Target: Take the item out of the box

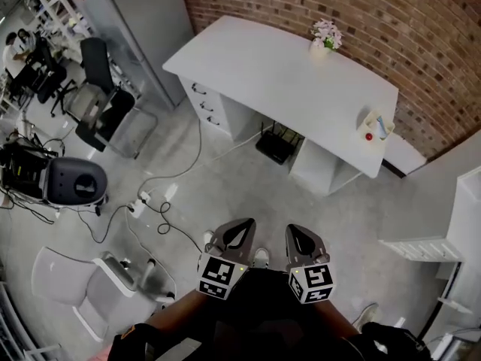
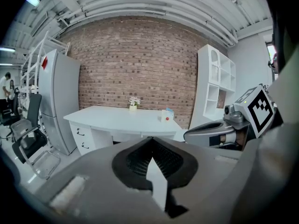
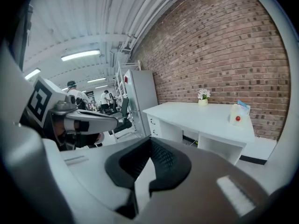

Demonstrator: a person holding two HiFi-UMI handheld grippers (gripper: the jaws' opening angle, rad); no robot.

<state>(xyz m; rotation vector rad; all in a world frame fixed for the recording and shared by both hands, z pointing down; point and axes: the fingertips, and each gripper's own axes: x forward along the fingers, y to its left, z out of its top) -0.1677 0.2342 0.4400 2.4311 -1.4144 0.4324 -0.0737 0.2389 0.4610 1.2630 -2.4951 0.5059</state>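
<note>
A small white box point(image 1: 373, 124) with a red dot on its side and something blue sticking out of the top stands near the right end of a white desk point(image 1: 270, 74). It also shows in the left gripper view as the box point(image 2: 164, 116) and in the right gripper view as the box point(image 3: 237, 114). Both grippers are held close to my body, well short of the desk. My left gripper point(image 1: 242, 226) and right gripper point(image 1: 295, 232) are shut with nothing between the jaws. The left gripper point(image 2: 152, 140) and right gripper point(image 3: 149, 141) point toward the desk.
A pot of flowers point(image 1: 326, 34) sits at the desk's far edge by the brick wall. Office chairs point(image 1: 101, 104) and a grey cabinet point(image 1: 143, 13) stand to the left. Cables point(image 1: 161, 201) trail over the floor. A white shelf unit point(image 1: 421, 248) is at the right.
</note>
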